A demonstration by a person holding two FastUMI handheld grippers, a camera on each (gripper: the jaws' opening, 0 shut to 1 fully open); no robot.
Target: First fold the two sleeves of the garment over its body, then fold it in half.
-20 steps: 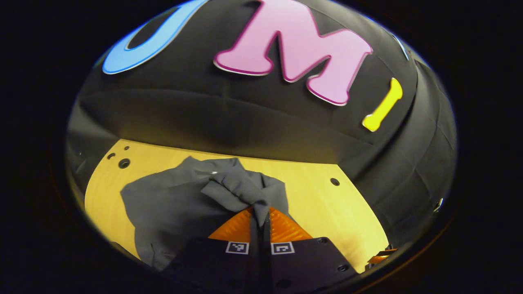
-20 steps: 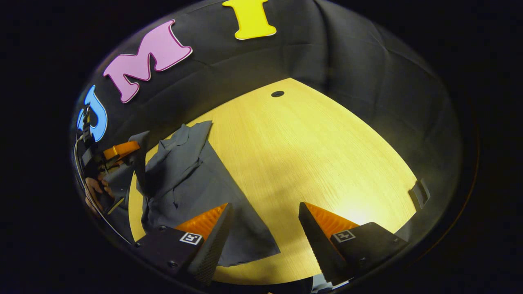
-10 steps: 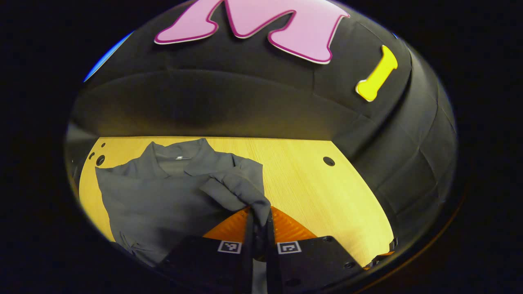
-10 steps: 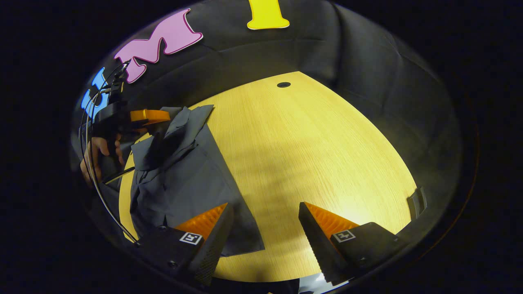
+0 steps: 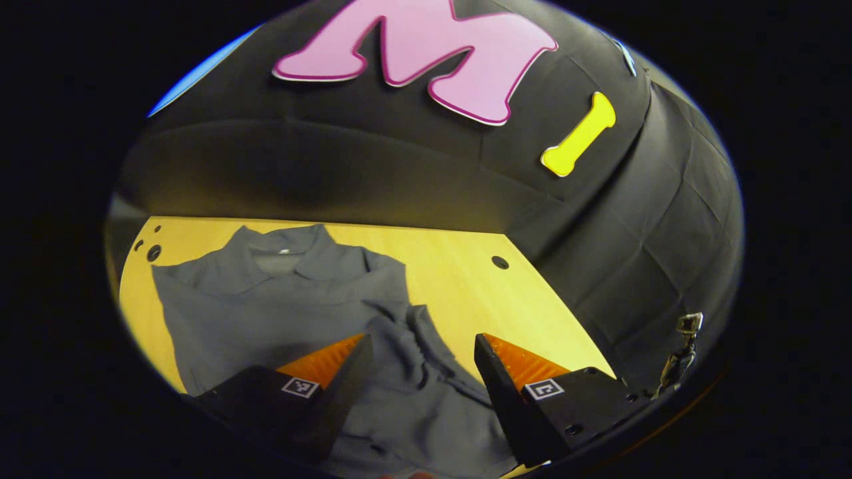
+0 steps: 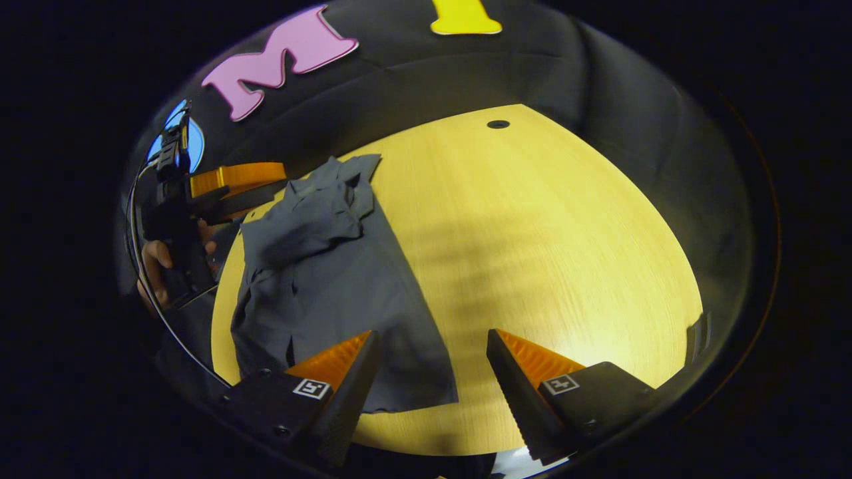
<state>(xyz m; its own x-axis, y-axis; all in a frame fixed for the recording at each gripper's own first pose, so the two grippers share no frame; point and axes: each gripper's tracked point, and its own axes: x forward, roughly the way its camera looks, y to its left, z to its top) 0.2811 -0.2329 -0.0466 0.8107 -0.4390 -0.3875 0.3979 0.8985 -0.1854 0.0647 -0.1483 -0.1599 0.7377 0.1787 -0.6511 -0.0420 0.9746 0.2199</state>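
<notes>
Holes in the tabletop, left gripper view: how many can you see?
4: one hole right of the garment, three clustered at the far left corner. The garment may hide more.

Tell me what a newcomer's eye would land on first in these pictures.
A dark grey garment lies spread on the yellow wooden table, toward its left side in the right gripper view, one sleeve lying rumpled over its body. The left gripper hangs open right above that sleeve. The right gripper hangs open over the garment's near edge.
</notes>
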